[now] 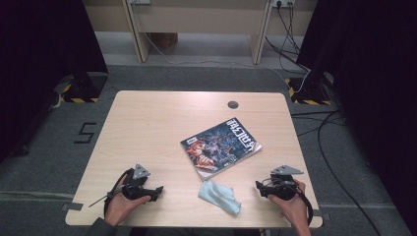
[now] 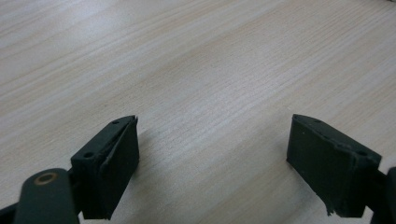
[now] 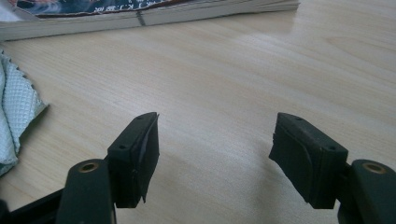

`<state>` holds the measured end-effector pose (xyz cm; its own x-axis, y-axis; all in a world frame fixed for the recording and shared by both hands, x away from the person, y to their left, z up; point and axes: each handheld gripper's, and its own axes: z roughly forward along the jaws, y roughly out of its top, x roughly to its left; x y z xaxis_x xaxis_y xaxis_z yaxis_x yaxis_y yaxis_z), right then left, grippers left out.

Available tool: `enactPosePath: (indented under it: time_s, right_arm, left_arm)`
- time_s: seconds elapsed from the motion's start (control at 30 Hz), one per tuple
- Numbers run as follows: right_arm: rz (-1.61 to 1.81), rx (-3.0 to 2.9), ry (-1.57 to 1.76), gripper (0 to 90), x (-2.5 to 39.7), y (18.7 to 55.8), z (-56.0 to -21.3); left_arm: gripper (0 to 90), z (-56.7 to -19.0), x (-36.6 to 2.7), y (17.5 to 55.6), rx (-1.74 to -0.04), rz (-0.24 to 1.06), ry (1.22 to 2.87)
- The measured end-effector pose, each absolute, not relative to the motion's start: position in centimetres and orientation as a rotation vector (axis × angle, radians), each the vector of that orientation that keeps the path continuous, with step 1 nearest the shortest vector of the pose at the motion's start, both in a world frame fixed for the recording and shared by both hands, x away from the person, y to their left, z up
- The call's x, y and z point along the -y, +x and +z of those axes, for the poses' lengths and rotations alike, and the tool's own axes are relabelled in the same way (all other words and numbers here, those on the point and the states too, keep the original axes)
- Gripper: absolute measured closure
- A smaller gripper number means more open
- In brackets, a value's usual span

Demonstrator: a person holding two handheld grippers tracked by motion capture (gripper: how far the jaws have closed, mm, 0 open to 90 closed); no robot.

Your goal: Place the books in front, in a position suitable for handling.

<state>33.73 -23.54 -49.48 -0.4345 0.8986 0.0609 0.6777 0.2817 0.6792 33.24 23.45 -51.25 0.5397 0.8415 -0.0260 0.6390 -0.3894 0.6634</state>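
Pale wooden table held a magazine and a crumpled cloth, both within easy reach. Left gripper and right gripper rested at either side, jaws spread wide and empty, seemingly ready to start

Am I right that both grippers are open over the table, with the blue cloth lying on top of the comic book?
Not quite: the cloth lies on the table beside the book, nearer the person, as the high view shows. Both the left gripper and right gripper are indeed open.

A magazine lies on the table, right of centre. A cloth lies just nearer, between the left gripper and right gripper.
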Motion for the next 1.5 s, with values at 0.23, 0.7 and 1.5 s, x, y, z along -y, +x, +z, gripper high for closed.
enactPosePath:
  time_s: [0.23, 0.7, 1.5]
  right_arm:
    - [0.99, -2.228, 1.418, 32.6, 23.2, 33.5, -49.0]
    - [1.19, -2.32, 1.185, 44.2, 18.5, 31.5, -46.9]
    - [1.095, -2.603, 0.879, 67.4, 12.3, 30.0, -49.3]
  left_arm:
    - [17.3, -51.2, -23.6, 33.3, -1.187, 0.422, 2.144]
    - [17.3, -50.9, -23.7, 33.8, -1.199, 0.4, 2.049]
    - [17.5, -48.9, -15.8, 39.8, -1.093, 0.411, 2.031]
